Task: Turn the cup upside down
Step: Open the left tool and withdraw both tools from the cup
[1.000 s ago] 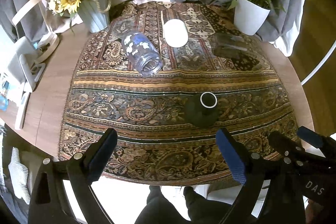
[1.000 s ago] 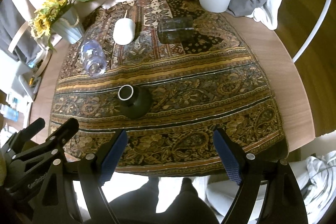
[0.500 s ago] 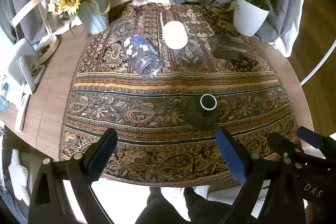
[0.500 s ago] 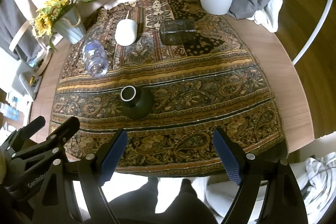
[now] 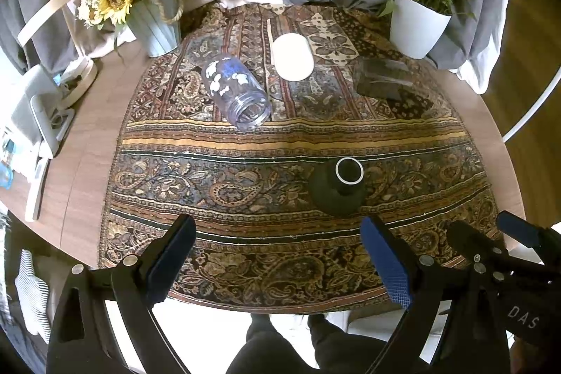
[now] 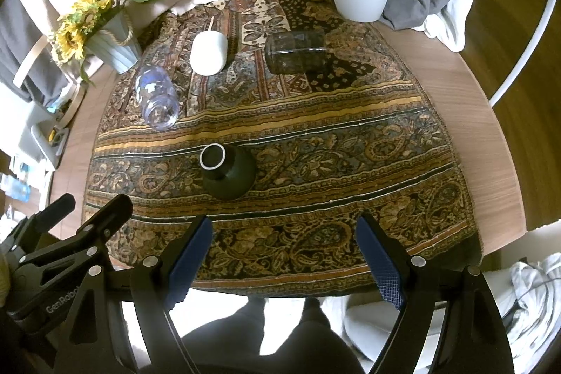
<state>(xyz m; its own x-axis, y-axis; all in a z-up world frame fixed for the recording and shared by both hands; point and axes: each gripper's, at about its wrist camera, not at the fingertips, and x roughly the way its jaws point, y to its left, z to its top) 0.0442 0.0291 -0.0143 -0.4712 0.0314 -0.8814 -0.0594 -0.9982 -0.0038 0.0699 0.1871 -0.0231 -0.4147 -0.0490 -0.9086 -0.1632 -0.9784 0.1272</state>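
Observation:
A clear blue cup with white flowers (image 5: 235, 88) lies on its side on the patterned cloth, mouth toward me; it also shows in the right wrist view (image 6: 156, 96). A white cup (image 5: 293, 56) (image 6: 209, 53) and a dark smoked-glass cup (image 5: 382, 78) (image 6: 295, 51) lie on their sides farther back. A dark green cup (image 5: 337, 188) (image 6: 227, 173) stands mouth down, its white-ringed base up. My left gripper (image 5: 278, 260) and right gripper (image 6: 284, 260) are both open and empty, over the near table edge, apart from all cups.
A sunflower pot (image 5: 156, 23) stands at the back left and a white plant pot (image 5: 417, 30) at the back right. Grey fabric hangs behind. White devices (image 5: 38, 118) lie on the wooden table (image 5: 87, 142) at the left. My legs show below the near edge.
Both views have shifted slightly, so both grippers have drifted a little. The cups have not moved and the jaws stay open.

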